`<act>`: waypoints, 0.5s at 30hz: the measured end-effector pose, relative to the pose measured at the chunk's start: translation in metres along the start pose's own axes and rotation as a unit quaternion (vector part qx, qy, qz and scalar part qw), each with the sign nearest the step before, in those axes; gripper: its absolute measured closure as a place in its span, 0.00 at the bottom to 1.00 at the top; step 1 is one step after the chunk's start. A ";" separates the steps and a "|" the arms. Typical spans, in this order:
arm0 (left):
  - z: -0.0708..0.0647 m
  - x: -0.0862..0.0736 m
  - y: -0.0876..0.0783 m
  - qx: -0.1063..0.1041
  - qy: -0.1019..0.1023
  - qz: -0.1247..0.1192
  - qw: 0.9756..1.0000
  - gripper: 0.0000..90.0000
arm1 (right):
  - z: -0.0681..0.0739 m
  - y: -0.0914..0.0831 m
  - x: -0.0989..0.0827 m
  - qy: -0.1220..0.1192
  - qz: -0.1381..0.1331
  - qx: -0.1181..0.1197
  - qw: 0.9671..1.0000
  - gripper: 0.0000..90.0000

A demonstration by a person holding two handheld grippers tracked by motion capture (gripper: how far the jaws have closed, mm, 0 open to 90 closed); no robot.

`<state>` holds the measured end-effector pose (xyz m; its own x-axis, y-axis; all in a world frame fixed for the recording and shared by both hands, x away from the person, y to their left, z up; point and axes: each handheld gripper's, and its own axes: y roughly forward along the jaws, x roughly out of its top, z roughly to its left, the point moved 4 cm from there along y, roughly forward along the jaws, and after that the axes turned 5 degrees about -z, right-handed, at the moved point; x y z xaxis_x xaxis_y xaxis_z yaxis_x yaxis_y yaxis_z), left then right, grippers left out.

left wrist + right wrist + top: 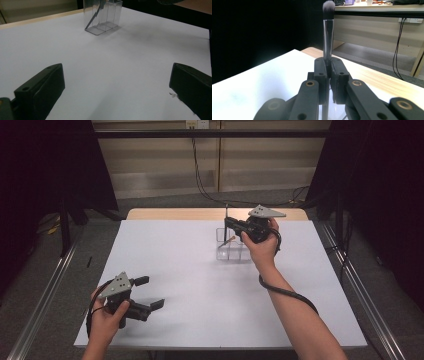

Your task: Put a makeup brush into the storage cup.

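**Brush held upright over the clear organizer**

The right gripper [231,225] had its jaws clenched on a makeup brush [328,30], which stood upright with its bristles at the top, above a clear divided organizer [233,246] at the far middle of the white table [200,270]. A thin stick [93,17] leaned inside one compartment. The left gripper [150,292] sat low near the table's near left corner, jaws spread wide and holding nothing, well apart from the organizer.
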<state>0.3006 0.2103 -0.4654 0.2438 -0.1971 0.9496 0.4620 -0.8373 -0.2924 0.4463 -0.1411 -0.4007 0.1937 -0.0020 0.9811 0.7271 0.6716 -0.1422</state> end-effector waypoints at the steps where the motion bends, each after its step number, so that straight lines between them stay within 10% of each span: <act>1: 0.000 0.000 0.000 0.000 -0.001 0.000 1.000 0.00 | 0.000 0.000 0.000 0.000 0.000 0.001 1.000 0.94; 15: -0.001 0.000 0.001 0.001 0.004 0.004 1.000 0.00 | 0.001 -0.004 -0.004 -0.001 0.005 0.002 1.000 0.94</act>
<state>0.3004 0.2093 -0.4657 0.2417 -0.2083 0.9477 0.4613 -0.8346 -0.3011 0.4420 -0.1426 -0.4044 0.1999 0.0065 0.9798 0.7230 0.6739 -0.1520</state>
